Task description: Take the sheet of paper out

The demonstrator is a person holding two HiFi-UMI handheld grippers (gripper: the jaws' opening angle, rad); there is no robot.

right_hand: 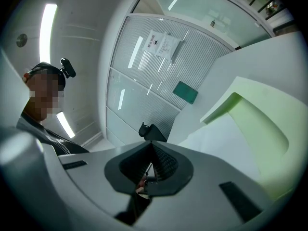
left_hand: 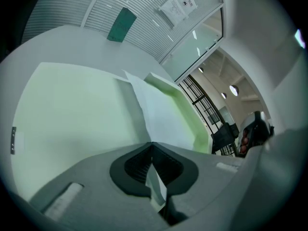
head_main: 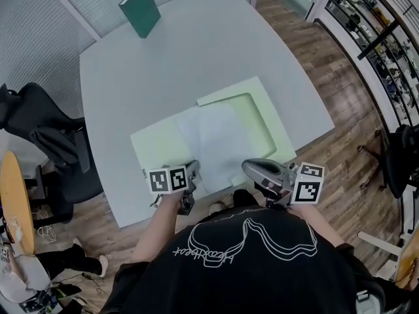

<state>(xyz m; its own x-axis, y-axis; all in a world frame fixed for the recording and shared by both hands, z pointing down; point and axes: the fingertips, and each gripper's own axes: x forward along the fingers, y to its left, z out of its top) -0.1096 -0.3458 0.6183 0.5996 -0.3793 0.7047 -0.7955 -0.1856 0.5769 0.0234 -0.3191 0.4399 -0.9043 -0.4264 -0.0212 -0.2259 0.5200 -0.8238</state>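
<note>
While the right claw sits closed, the left claw clamps the paper edge.

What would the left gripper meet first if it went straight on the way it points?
The left gripper slants down at the sheet of paper it grips, so probably that first, then the pale green folder beneath.
</note>
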